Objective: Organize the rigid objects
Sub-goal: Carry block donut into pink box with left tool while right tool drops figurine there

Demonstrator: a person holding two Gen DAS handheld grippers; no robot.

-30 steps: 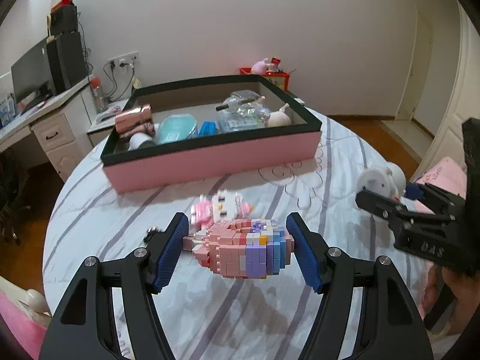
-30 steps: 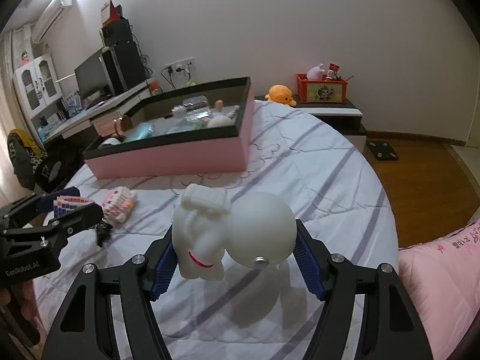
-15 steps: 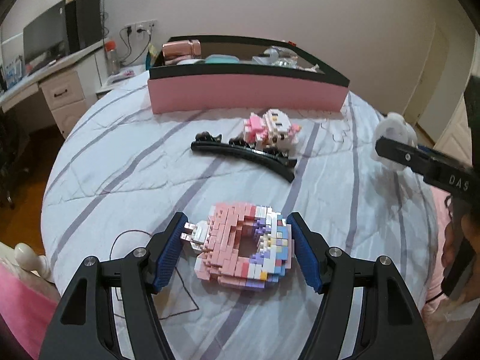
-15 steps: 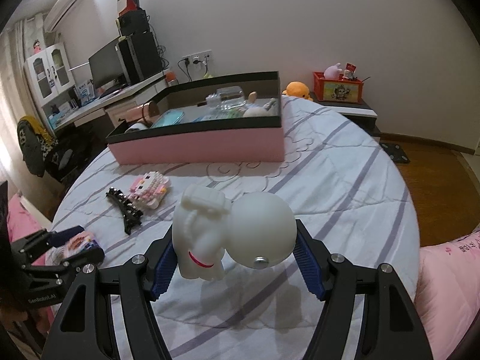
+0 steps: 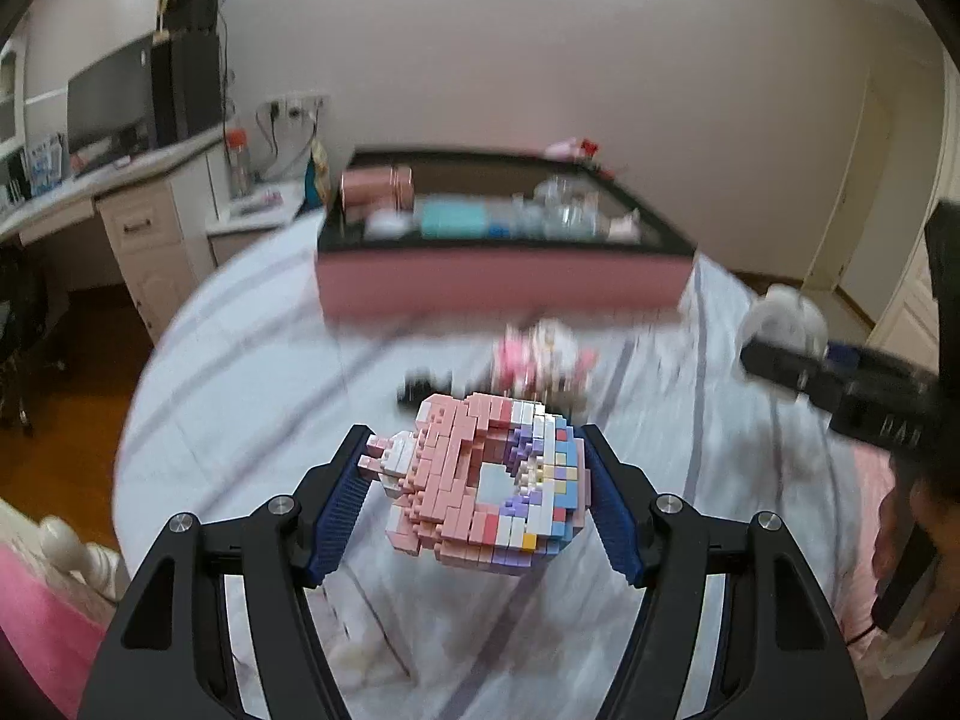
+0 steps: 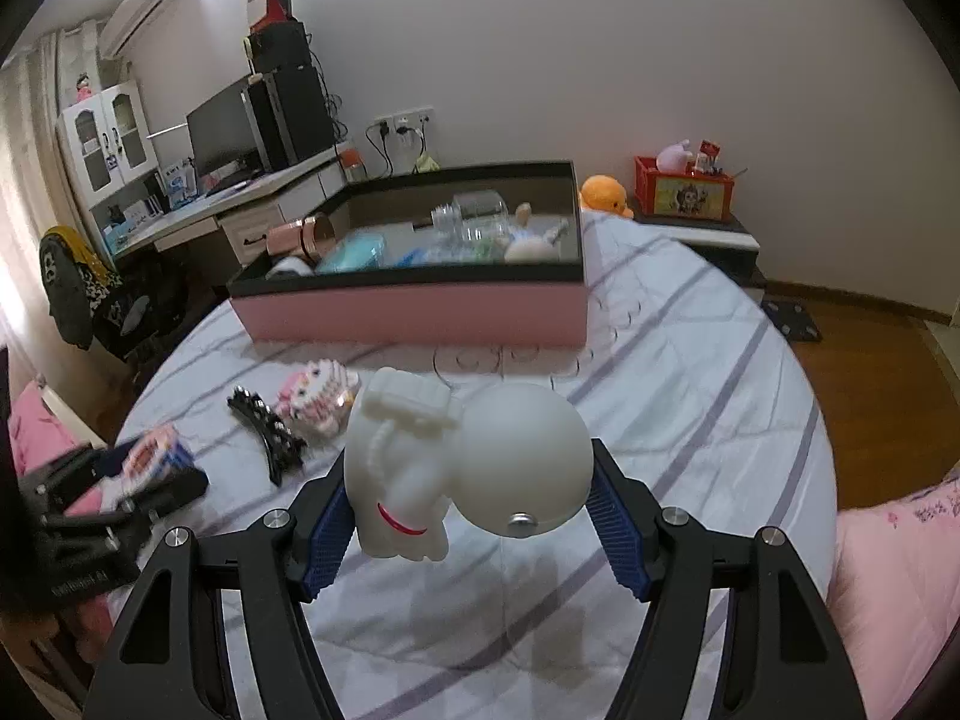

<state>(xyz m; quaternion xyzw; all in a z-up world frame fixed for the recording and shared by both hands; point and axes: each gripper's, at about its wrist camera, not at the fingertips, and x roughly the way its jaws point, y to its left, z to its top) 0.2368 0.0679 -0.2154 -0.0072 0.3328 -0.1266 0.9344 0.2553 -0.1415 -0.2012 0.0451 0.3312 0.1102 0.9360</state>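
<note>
- A pink block donut [image 5: 489, 483] made of tiny bricks sits between the blue pads [image 5: 339, 507] of the left claw [image 5: 477, 501]. The claw is clenched on it and holds it up above the bed [image 5: 240, 372].
- A white toy figure [image 6: 465, 462] with a round head sits between the pads of the right claw [image 6: 474, 510]. That claw is clenched on it too, and it hangs over the striped sheet.
- On the bed, just past the donut, lies a pink block kitty [image 6: 315, 397]. A black hair clip [image 6: 267, 431] lies right beside it; I cannot tell if they touch.
- Farther back on the bed stands a big pink box [image 6: 414, 312] with a black rim. It is open on top.
- Inside the box I see a pink cup [image 6: 294, 237] lying down, a teal case [image 6: 354, 255] and some clear bottles [image 6: 471, 219].
- In the left view the box and kitty look blurry.
- Beside the bed stands a white desk [image 6: 252, 195] with a dark screen [image 6: 222, 135].
</note>
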